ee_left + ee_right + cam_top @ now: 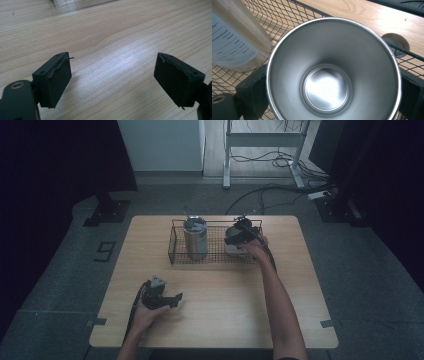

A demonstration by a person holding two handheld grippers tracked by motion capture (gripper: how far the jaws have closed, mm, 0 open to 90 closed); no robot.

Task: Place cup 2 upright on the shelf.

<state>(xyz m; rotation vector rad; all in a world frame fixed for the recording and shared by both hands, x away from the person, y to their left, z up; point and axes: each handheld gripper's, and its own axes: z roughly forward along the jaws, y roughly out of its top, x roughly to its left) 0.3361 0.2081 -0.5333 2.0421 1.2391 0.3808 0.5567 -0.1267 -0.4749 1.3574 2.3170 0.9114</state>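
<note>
I have the right gripper (pixel 239 236) up at the right end of the wire basket (pixel 175 245), which sits in the upper middle of the high view on the wooden table (pixel 220 300). In the right gripper view the steel cup (pixel 332 75) takes up the centre and lower part of the frame, mouth toward the camera, its polished inside and round bottom plain to see; a black jaw stands against its outer wall at the lower left and another at the lower right, so the cup sits between them, though I cannot tell whether the pads are pressing on it. The cup is inside the basket, the mesh showing under and around it. At the upper left of that same view stands a taller steel tumbler (pixel 234 37) with a pale label carrying several lines of small dark print; the letters are too small and blurred for me to read. In the high view the tumbler (pixel 195 237) stands upright in the left half of the basket, something thin sticking up from its top. My left gripper (pixel 167 299) rests low on the table at the lower left of the high view, well apart from the basket. Its own view shows both black pads spread wide with bare wood grain between them.
</note>
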